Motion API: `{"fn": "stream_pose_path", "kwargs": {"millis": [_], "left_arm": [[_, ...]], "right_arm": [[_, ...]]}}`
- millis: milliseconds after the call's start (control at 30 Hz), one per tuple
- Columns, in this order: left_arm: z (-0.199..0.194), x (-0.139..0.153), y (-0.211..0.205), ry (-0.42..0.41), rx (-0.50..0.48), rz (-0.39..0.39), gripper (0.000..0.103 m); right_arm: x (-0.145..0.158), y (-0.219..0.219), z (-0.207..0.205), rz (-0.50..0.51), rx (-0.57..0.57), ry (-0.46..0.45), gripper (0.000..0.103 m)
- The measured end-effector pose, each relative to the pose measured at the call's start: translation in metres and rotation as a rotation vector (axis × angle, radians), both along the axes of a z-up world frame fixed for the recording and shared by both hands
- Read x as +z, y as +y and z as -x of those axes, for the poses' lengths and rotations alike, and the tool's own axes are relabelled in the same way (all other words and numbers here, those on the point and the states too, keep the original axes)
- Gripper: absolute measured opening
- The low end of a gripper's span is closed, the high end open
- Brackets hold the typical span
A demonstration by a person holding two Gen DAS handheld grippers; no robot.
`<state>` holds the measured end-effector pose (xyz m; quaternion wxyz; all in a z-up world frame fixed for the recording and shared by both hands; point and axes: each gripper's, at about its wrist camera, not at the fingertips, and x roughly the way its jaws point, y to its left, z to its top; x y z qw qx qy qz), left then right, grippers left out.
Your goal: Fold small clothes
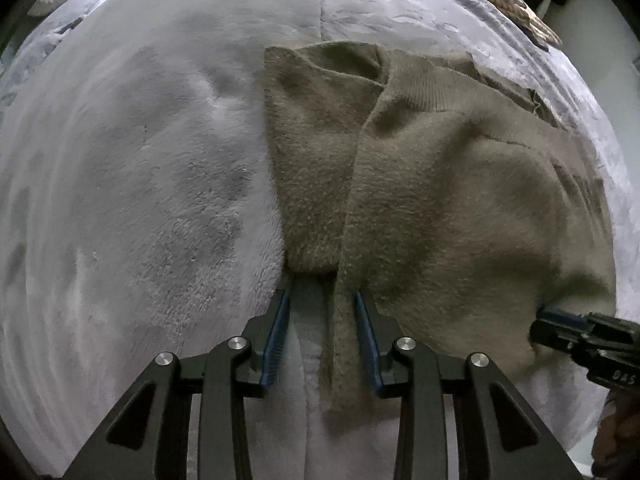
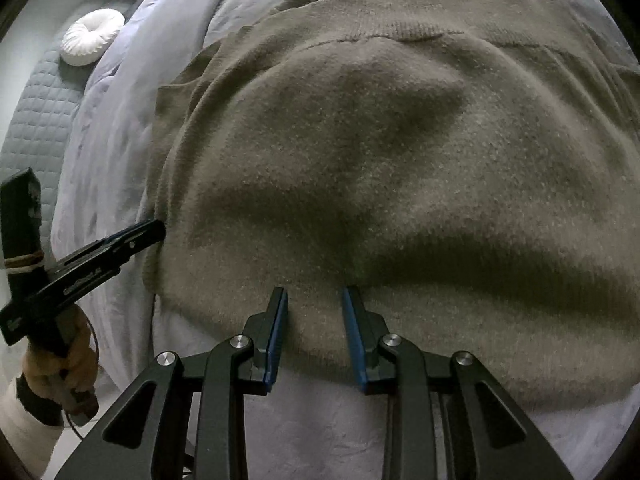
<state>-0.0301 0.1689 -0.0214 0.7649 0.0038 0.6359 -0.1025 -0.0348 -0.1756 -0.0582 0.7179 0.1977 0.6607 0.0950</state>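
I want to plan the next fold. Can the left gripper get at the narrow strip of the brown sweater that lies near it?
Probably yes. The left gripper hangs open right over that strip of the brown sweater, which lies between its jaws on the grey blanket. Nothing covers it.

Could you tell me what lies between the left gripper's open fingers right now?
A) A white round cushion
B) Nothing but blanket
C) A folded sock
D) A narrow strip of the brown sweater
D: in the left wrist view, the brown sweater edge hangs between the left gripper pads, unpinched.
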Motion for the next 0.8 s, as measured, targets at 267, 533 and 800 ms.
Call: {"fn": "stream_pose_path", "kwargs": {"millis": [267, 533, 800], "left_arm": [[0.013, 0.013, 0.01, -0.046, 0.04, 0.013, 0.067], [0.019, 0.031, 0.045, -0.078, 0.172, 0.064, 0.102], [0.007, 0.014, 0.053, 0.005, 0.232, -0.012, 0.102]], "right_arm": [[0.006, 0.008, -0.005, 0.013, 0.007, -0.003, 0.05], [0.021, 0.018, 0.001, -0.033, -0.001, -0.014, 0.068], [0.012, 0.007, 0.017, -0.236, -0.141, 0.05, 0.071]]}}
